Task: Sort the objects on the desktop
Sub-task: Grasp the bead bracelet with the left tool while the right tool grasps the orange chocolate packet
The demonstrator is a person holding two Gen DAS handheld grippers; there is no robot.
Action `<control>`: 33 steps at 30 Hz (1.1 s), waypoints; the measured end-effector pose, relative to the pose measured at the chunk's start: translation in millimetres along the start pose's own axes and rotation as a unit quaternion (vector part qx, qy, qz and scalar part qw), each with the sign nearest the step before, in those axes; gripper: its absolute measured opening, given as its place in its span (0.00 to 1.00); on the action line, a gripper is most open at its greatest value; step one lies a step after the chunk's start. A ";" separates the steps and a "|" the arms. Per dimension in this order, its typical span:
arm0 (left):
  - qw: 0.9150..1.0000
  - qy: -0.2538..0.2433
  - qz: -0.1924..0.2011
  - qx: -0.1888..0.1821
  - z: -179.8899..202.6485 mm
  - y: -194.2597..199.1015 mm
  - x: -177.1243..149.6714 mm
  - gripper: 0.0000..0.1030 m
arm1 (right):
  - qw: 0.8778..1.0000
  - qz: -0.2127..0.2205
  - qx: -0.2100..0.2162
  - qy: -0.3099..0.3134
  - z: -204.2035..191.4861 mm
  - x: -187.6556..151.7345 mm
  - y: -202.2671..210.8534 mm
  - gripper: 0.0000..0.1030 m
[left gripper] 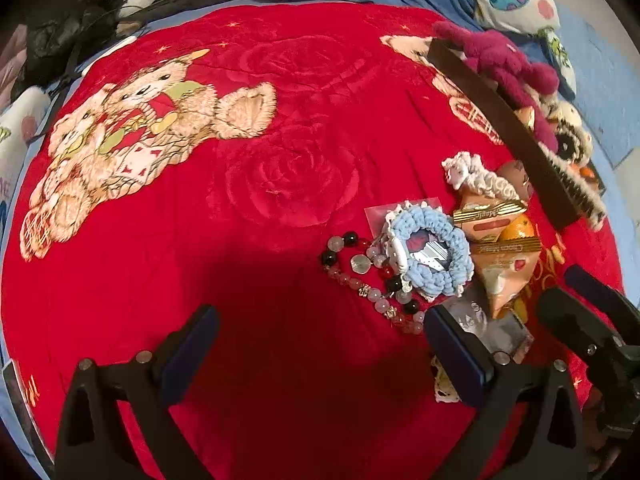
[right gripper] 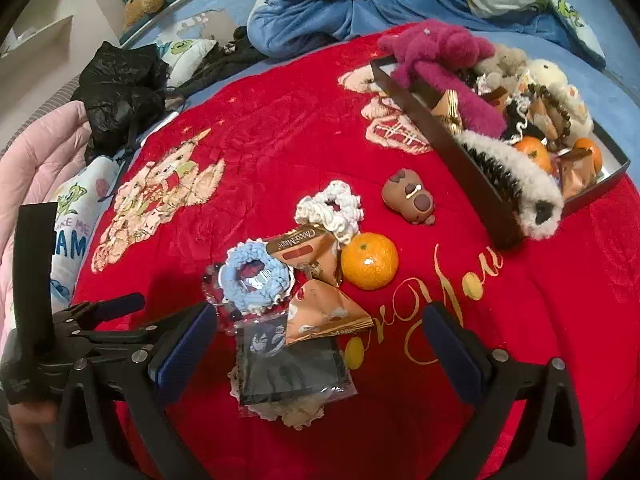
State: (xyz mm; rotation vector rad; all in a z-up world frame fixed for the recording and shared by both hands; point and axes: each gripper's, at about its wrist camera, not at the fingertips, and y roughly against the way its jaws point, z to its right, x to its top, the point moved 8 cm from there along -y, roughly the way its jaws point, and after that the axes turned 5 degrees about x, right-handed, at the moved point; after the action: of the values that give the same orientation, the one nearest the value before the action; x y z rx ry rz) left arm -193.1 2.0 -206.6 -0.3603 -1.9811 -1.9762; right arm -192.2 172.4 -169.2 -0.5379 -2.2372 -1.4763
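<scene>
Left wrist view: left gripper (left gripper: 320, 344) jaws spread wide, nothing between, hovering over red blanket (left gripper: 280, 184) with teddy-bear print. Just right of it, clutter pile: bead bracelet (left gripper: 370, 280) of black, clear and red beads, touching blue crochet scrunchie (left gripper: 430, 254); white scrunchie (left gripper: 478, 178) behind; two orange triangular snack packets (left gripper: 500, 256) overlapping an orange fruit (left gripper: 520, 228). Dark box (left gripper: 500, 128) at far right, magenta plush (left gripper: 504, 64) hanging over its rim. Right gripper (left gripper: 592, 312) visible at right edge, jaw state hard to tell here. Right wrist view: right gripper (right gripper: 320, 344) jaws wide apart, empty, above a dark card in clear sleeve (right gripper: 292, 364) lying on lace. Orange (right gripper: 370, 260) whole, glossy, beside packets (right gripper: 316, 280). Brown capybara toy (right gripper: 410, 196) alone on blanket. Box (right gripper: 460, 148) packed: furry hair claw (right gripper: 516, 184) on front rim, more oranges, plushes.
</scene>
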 end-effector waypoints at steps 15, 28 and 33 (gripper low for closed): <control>1.000 0.002 -0.006 0.009 -4.4 -18.3 -2.1 1.00 | 0.999 -0.022 -0.008 -0.022 13.7 -11.2 -26.7 1.00; 0.999 0.006 0.012 0.046 -19.3 -32.0 -8.4 1.00 | 0.999 -0.016 -0.027 0.009 14.1 -15.1 -40.1 1.00; 0.998 0.005 0.033 0.046 -20.5 -32.0 -10.0 1.00 | 0.999 -0.011 -0.040 0.016 15.5 -14.2 -44.1 1.00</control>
State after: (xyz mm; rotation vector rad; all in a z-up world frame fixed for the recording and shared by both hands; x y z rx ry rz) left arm -195.6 -18.4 -240.2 -0.3874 -2.0184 -1.8364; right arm -205.2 169.2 -216.2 -0.5139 -2.1740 -1.5797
